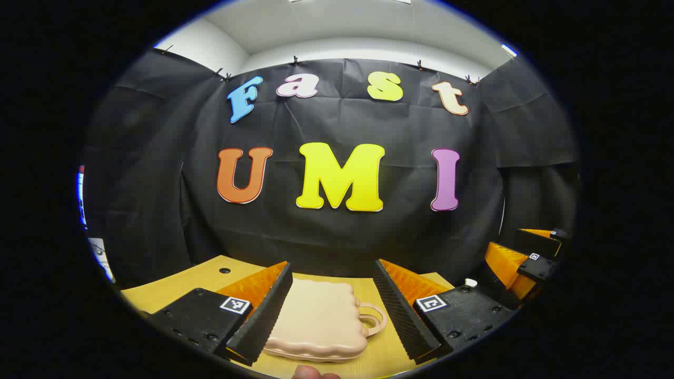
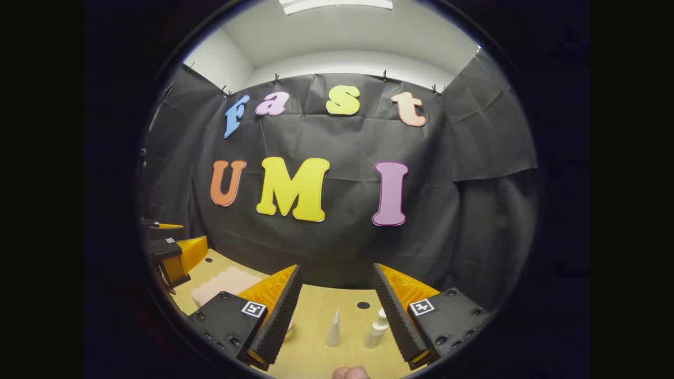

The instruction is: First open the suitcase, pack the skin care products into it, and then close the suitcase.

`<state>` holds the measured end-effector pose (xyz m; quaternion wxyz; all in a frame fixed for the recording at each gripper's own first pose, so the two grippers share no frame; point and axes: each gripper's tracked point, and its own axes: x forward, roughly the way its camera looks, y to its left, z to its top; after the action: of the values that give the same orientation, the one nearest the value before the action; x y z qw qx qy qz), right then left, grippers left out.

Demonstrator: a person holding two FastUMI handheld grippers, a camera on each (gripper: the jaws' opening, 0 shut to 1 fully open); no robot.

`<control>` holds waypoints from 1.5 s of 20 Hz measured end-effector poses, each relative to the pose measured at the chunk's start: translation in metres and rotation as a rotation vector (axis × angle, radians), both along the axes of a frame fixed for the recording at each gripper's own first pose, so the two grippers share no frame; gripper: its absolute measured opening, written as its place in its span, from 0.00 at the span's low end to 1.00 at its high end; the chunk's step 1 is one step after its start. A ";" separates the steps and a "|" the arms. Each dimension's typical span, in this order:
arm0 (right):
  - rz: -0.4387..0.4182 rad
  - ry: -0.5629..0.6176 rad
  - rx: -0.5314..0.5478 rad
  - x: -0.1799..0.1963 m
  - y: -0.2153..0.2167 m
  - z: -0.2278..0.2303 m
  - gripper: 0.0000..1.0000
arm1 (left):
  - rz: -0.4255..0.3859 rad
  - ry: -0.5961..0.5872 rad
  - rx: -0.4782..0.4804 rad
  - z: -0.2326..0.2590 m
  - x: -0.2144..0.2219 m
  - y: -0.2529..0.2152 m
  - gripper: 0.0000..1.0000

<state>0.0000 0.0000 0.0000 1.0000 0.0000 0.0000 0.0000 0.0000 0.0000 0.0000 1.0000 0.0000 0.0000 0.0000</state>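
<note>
While suitcase lay closed on wooden surface between spread left claw, right claw was held apart above unpacked skin care products; task judged barely begun.

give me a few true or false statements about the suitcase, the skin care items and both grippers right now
1. The suitcase is closed. True.
2. The left hand-held gripper is shut on the suitcase handle. False: its fingers are spread open, with the suitcase lying on the table between them, apart from both.
3. A white tube and a white pump bottle stand upright on the table. True.
4. The right hand-held gripper holds the pump bottle. False: it is open and holds nothing.
5. The skin care items are already inside the suitcase. False: they stand on the table.
</note>
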 end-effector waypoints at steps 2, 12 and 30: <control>0.006 0.010 -0.004 0.002 0.001 -0.003 0.80 | -0.010 -0.003 -0.006 0.000 0.000 -0.004 0.98; -0.021 0.029 0.008 0.008 -0.013 -0.008 0.80 | -0.026 0.002 0.008 -0.002 0.012 -0.017 0.98; -0.074 0.125 -0.049 0.004 -0.073 -0.053 0.80 | -0.178 0.159 0.217 -0.087 0.028 -0.080 0.98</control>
<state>0.0041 -0.0734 -0.0535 0.9971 -0.0243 0.0623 -0.0369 0.0278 -0.0803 -0.0867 0.9871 0.1078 0.0792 -0.0885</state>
